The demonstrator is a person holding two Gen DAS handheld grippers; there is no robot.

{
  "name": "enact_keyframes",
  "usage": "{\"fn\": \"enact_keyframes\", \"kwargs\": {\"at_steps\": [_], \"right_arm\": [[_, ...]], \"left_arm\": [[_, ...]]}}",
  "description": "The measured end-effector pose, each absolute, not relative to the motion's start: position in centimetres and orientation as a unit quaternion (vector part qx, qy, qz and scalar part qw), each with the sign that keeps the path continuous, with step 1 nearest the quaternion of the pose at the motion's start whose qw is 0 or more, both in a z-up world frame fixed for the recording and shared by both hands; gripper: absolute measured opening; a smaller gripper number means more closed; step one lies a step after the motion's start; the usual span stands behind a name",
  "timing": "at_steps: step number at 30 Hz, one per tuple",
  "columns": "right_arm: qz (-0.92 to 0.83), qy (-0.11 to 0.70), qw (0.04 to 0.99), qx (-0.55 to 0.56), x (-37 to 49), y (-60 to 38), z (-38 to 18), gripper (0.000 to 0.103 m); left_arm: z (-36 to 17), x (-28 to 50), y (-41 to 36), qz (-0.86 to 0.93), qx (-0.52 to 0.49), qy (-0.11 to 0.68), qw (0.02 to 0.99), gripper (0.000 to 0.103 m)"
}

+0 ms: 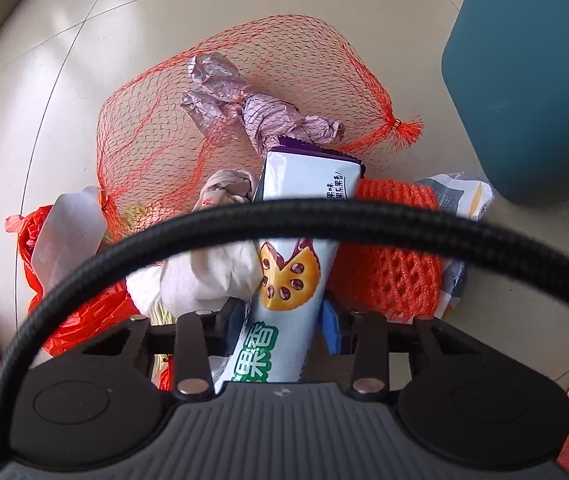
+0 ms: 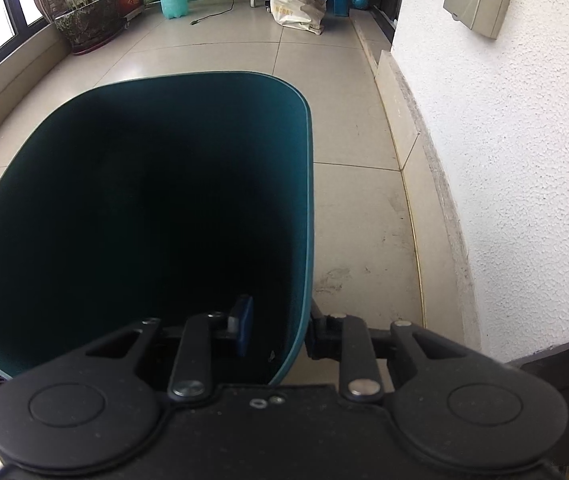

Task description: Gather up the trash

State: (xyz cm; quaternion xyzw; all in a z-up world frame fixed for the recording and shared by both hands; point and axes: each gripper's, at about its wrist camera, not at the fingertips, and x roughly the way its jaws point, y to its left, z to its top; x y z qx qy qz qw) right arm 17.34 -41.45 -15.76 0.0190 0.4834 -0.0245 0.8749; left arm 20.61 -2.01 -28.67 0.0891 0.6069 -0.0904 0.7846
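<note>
White biscuit wrapper (image 1: pixel 284 280) clamped within left gripper (image 1: pixel 284 324).

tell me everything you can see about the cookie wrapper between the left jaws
The cookie wrapper is a long glossy packet, white to pale blue, with a purple crimped end, a printed chocolate-chip cookie and green characters. It stands lengthwise between the left gripper jaws, whose blue pads press its sides, purple end pointing away from the camera. It lies over the trash pile on the tiled floor, touching a crumpled white tissue on one side and orange foam netting on the other. A black cable crosses in front.
</note>
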Motion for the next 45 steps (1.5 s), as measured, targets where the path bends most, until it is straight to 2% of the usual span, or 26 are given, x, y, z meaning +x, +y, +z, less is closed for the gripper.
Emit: {"fn": "enact_keyframes", "kwargs": {"at_steps": [7,14,34,39,45], "right_arm": [[-0.035,0.484,0.874,0.017,17.4,-41.1,-15.7,0.021],[-0.048,0.487,0.872,0.000,17.3,-41.3,-16.1,0.007],[-0.015,0.508,0.861,-0.022,14.0,-40.1,-15.8,0.009],[-0.009,0.502,0.864,-0.026,14.4,-40.2,-15.9,0.009],[-0.008,0.500,0.865,-0.031,13.7,-39.8,-15.9,0.009]], "left_arm": [[-25.5,20.6,-2.8,-0.079,0.082,0.599,0.793,0.033],[-20.6,20.0,-3.2,-0.084,0.066,0.582,0.806,0.033],[-5.9,18.9,-5.6,-0.138,0.042,0.516,0.844,0.033],[-7.2,18.5,-5.8,-0.136,0.063,0.519,0.841,0.033],[-17.1,20.1,-3.0,-0.078,0.054,0.576,0.812,0.033]]}}
